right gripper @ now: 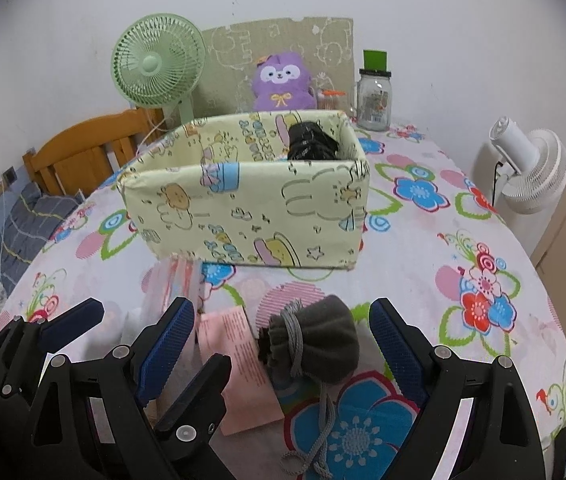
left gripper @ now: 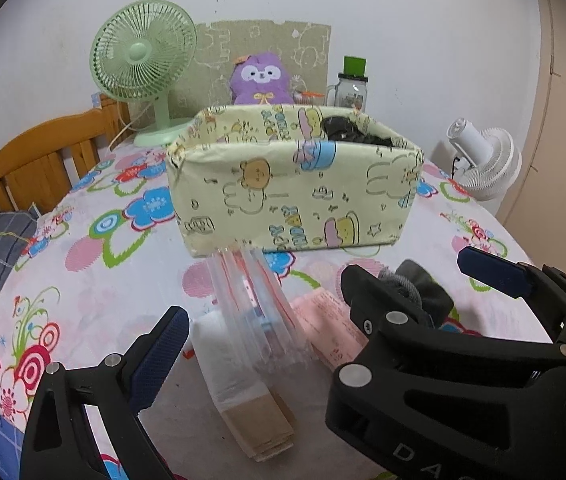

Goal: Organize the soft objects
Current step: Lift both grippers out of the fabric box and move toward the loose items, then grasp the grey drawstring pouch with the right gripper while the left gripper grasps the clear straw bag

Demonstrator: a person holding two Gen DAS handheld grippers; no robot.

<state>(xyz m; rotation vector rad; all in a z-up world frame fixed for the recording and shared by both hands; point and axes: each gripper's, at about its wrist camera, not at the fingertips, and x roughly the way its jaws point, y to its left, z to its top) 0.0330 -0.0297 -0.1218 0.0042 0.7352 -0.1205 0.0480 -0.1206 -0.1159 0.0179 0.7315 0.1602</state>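
Observation:
A grey drawstring pouch [right gripper: 317, 340] lies on the flowered tablecloth between the blue pads of my open right gripper [right gripper: 283, 344], not pinched. In the left wrist view the pouch [left gripper: 423, 288] shows partly behind the right gripper's black frame. A pale yellow cartoon-print fabric box [right gripper: 251, 204] stands behind it, with a black soft item [right gripper: 311, 142] inside at its far right. My left gripper [left gripper: 323, 300] is open and empty over a stack of clear bags [left gripper: 259, 312].
A pink paper slip [right gripper: 239, 364] lies left of the pouch. At the back stand a green fan [right gripper: 159, 68], a purple plush [right gripper: 281, 80] and a glass jar [right gripper: 375, 96]. A white fan [right gripper: 531, 168] is off the table's right edge.

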